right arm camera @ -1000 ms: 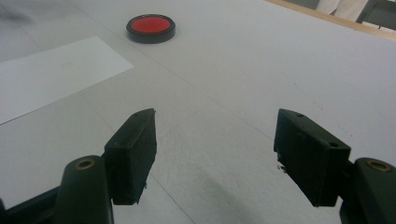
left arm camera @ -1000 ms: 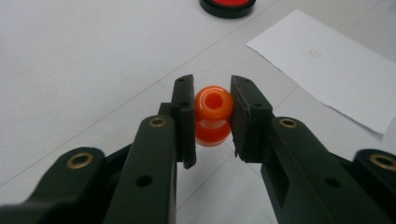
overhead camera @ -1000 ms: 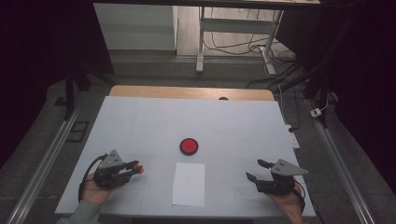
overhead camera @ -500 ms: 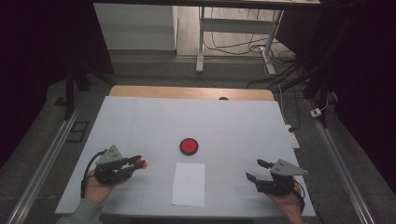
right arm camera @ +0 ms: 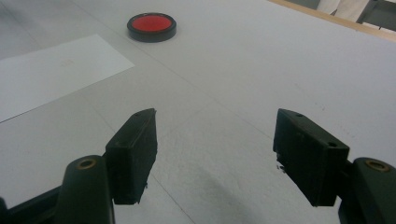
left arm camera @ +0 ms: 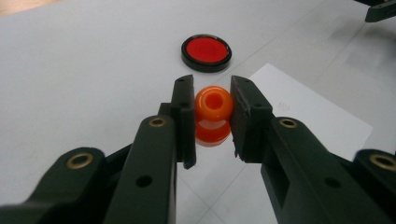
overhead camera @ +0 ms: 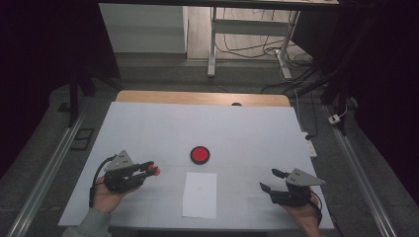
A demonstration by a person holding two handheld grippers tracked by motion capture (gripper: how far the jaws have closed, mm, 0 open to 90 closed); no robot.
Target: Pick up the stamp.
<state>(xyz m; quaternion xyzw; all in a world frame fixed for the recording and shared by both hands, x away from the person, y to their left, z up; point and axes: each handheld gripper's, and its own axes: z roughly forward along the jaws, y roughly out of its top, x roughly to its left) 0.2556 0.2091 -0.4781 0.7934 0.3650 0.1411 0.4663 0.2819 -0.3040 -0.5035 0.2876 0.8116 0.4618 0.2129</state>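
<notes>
Left gripper (left arm camera: 212, 119) fingers clamped on an orange bead (left arm camera: 213, 105), hole facing the camera, bead lifted just off the tabletop (overhead camera: 148, 128). Grip sits across the bead's sides, probably to leave the hole free. Bead is near the red disc (left arm camera: 206, 52), to its left in the high view, apart from it. White sheet (overhead camera: 199, 194) lies just beside the disc, on the person's side. Right gripper (right arm camera: 215, 154) fingers spread wide, holding nothing, resting low, well right of the disc; likely waiting.

Black gripper (left arm camera: 212, 114), brass rivets, grey sleeve (overhead camera: 94, 224).
</notes>
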